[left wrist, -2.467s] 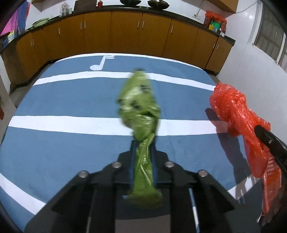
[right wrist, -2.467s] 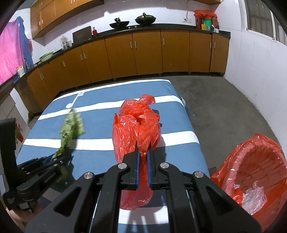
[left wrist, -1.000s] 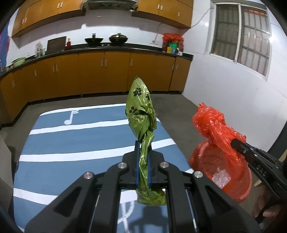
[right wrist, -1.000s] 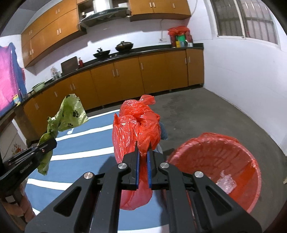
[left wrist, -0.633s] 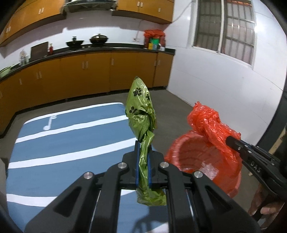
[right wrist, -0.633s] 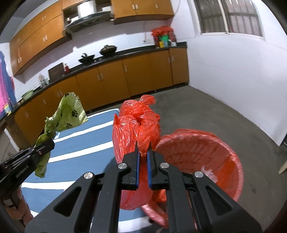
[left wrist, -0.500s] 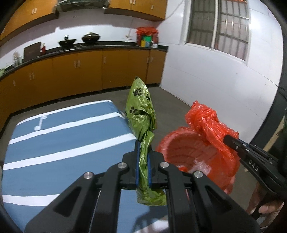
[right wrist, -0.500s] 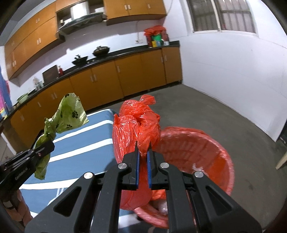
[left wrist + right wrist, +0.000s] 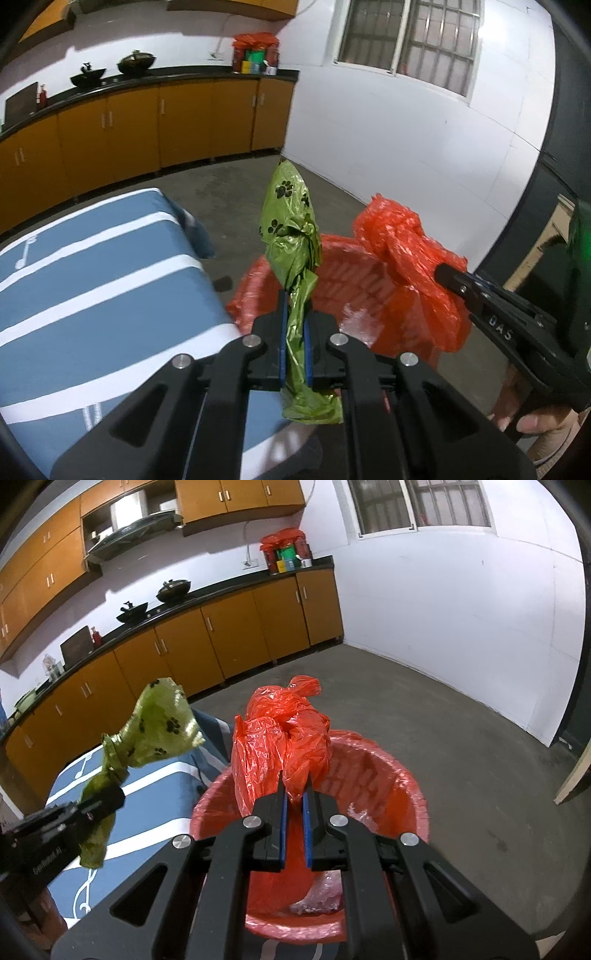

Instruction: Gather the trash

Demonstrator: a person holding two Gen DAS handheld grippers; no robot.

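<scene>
Plastic, soft and light: right tool [image 9: 293,801] clamps the knotted red plastic bag [image 9: 282,738] over the red-lined bin [image 9: 399,775]; left tool [image 9: 295,325] pinches the green paw-print bag's [image 9: 290,225] twisted neck.

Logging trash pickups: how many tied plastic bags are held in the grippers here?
2. The green bag is clamped in the left gripper; the red bag is clamped in the right gripper, above the bin.
</scene>
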